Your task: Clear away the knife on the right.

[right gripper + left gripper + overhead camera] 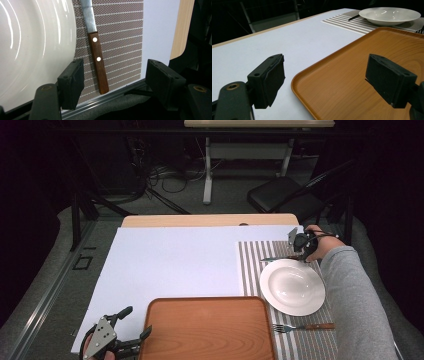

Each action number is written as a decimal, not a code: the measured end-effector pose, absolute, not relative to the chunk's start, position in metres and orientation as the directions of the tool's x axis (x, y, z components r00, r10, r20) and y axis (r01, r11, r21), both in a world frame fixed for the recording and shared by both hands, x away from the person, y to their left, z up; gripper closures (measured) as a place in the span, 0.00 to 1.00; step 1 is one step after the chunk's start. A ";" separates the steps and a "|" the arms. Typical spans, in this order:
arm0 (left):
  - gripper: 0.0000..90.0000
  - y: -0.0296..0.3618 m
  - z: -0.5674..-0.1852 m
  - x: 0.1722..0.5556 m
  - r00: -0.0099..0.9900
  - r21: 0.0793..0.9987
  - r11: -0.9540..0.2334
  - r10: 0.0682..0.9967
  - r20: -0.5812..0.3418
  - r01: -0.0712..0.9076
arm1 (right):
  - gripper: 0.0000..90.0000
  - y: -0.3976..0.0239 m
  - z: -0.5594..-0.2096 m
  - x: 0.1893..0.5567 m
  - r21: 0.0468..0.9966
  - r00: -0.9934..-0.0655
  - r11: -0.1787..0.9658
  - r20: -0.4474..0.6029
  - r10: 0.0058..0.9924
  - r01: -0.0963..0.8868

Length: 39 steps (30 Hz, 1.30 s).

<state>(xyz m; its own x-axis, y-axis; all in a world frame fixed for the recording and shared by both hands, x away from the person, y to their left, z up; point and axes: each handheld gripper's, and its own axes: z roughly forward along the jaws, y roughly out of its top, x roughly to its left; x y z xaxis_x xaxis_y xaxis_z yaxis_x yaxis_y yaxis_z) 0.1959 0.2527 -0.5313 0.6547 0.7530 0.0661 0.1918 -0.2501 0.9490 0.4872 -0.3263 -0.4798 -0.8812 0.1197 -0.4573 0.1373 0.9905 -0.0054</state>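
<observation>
Setting: a lab or test room, dim and curtained in black. Worktop (pixel 165 265) covered with white sheeting; behind the worktop, grey carpet, loose cables (pixel 170 180), a black chair (pixel 280 195), and a second desk (pixel 250 140).

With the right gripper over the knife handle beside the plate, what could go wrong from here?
1. The knife lies flat on the striped placemat close to the plate; the right gripper, jaws open astride the handle, may bump the plate rim as it closes.
2. The handle end sits near the table edge, so a poor pinch might push the knife off.
3. The left gripper straddles the tray corner and may nudge it.
</observation>
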 end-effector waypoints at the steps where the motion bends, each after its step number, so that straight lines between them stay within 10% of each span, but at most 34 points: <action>1: 0.17 0.253 -0.531 0.196 0.655 0.949 -0.250 0.753 0.066 0.192 | 0.37 -0.327 -0.481 0.488 0.005 -0.876 0.991 -0.467 0.117 0.130; 27: 0.17 0.255 -0.533 0.196 0.631 0.949 -0.235 0.774 0.053 0.209 | 0.65 -0.330 -0.500 0.501 0.021 -0.906 0.993 -0.406 0.118 0.120; 30: 0.17 0.256 -0.533 0.197 0.629 0.949 -0.232 0.776 0.049 0.212 | 0.66 -0.324 -0.497 0.502 -0.091 -0.924 0.989 -0.376 0.074 0.116; 32: 0.17 0.256 -0.533 0.196 0.628 0.950 -0.228 0.777 0.046 0.213 | 0.66 -0.329 -0.513 0.501 0.074 -0.894 0.992 -0.431 0.120 0.097; 35: 0.17 0.257 -0.533 0.196 0.627 0.951 -0.225 0.778 0.044 0.213 | 0.66 -0.322 -0.497 0.505 -0.146 -0.939 0.984 -0.340 0.047 0.102; 39: 0.17 0.257 -0.534 0.197 0.627 0.950 -0.223 0.778 0.040 0.217 | 0.67 -0.328 -0.512 0.502 0.006 -0.918 0.994 -0.384 0.101 0.107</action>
